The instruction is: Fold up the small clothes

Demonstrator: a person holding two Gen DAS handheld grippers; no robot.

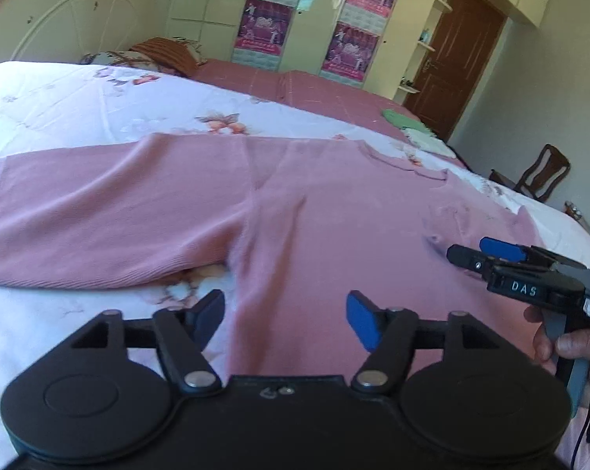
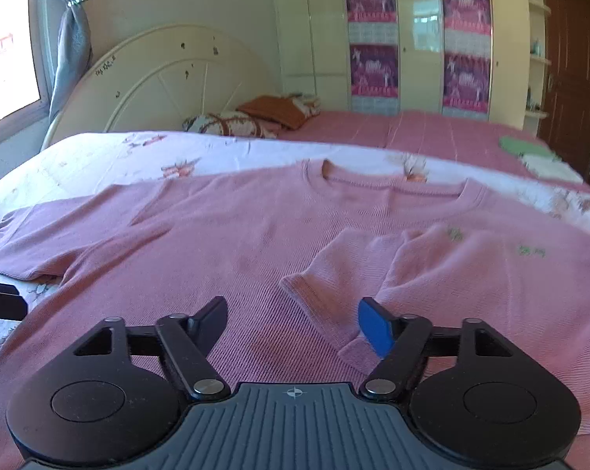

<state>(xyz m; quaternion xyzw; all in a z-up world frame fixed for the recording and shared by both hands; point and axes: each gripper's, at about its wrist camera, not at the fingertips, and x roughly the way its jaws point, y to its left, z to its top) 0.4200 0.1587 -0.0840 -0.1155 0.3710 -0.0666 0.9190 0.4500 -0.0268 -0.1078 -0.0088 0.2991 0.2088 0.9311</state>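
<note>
Principal risk: the pink sweater (image 1: 295, 203) is a soft ribbed knit lying on a loose floral bedsheet (image 1: 79, 105), so a low pinch by either tongs could catch the sheet along with the knit and drag both, spoiling the lay of the garment. A second risk concerns the right sleeve (image 2: 334, 274), which lies folded inward across the body; a careless pass could pull it out of place or bunch it. The left sleeve (image 1: 99, 227) lies stretched outward on the bed, and a single-layer grab at its edge would likely let it sag and twist. The left tongs (image 1: 285, 317) stand wide apart and hold nothing; they hover over the lower body of the sweater, just beside the left armpit seam. The right tongs (image 2: 293, 325) are likewise wide apart and empty, poised above the hem side of the body with the cuff of the folded sleeve between and just ahead of the fingers. Whether either pair touches the fabric cannot be determined. The sweater lies flat, neckline (image 2: 392, 188) away from both tongs.
</note>
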